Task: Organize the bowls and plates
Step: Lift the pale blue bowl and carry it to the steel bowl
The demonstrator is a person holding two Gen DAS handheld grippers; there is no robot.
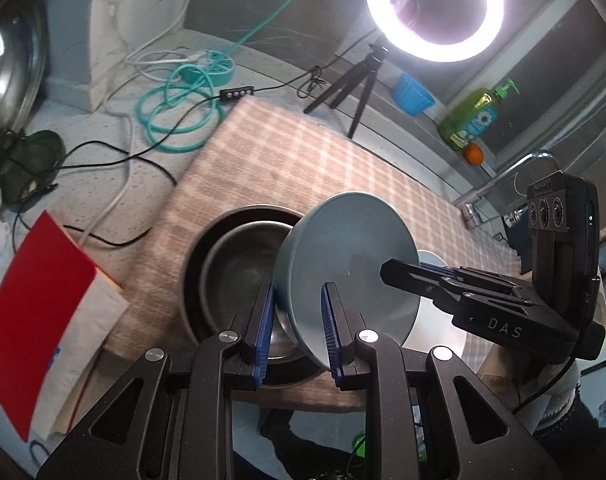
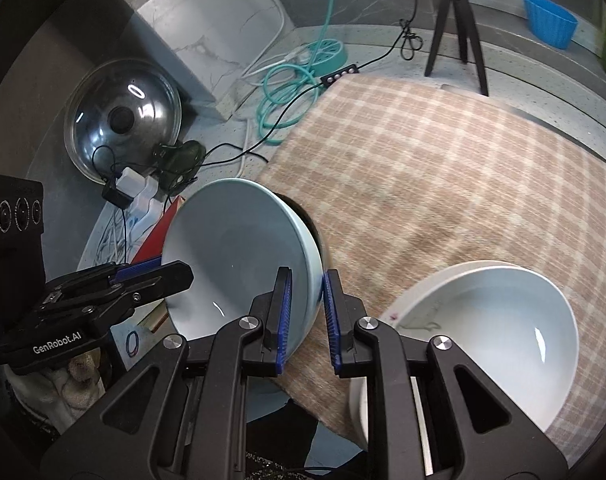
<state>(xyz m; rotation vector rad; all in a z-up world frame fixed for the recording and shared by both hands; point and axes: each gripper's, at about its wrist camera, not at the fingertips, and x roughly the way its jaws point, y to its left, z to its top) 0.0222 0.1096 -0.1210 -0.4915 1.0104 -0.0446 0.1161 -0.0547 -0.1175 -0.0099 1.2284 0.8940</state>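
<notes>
A light blue bowl [image 1: 343, 256] hangs tilted on its edge above the checked mat [image 1: 303, 160], carried between both grippers. My left gripper [image 1: 297, 292] is shut on its near rim, beside two nested steel bowls [image 1: 239, 264]. The right gripper [image 1: 387, 270] reaches in from the right and clamps the opposite rim. In the right wrist view the blue bowl's inside [image 2: 239, 256] faces the camera; my right gripper [image 2: 307, 274] is shut on its rim and the left gripper [image 2: 183, 272] grips the far side. A white bowl [image 2: 495, 332] sits on the mat [image 2: 443, 168] at lower right.
A ring light [image 1: 435, 8] on a black tripod [image 1: 355, 84] stands behind the mat. A teal hose [image 1: 175, 116], black cables and a pot lid [image 2: 123, 120] lie at the back left. A red and white packet [image 1: 43, 300] lies left; a soap bottle [image 1: 471, 116], a blue cup [image 1: 411, 94] and a faucet [image 1: 503, 184] are at the right.
</notes>
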